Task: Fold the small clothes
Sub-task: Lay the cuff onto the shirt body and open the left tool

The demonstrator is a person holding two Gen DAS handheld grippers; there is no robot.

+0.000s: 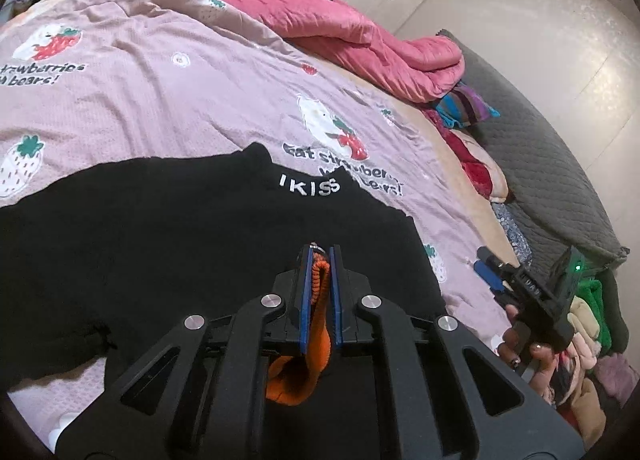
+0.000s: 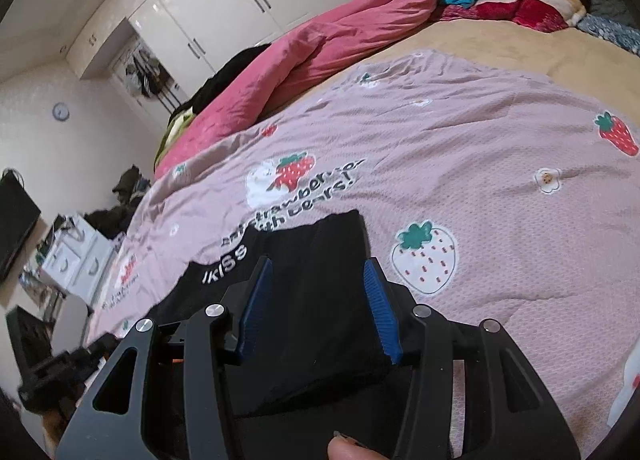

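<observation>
So the left gripper (image 1: 320,260) is clamped on an orange cloth (image 1: 298,376) above the black garment (image 1: 180,227) on the bed (image 1: 160,91); right gripper (image 2: 316,280) fingers apart over its right edge, nearer.

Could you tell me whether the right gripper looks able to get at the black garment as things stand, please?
Probably yes: the right gripper is open, its blue fingers straddle the black garment on the pink strawberry blanket, and nothing lies between them.
</observation>
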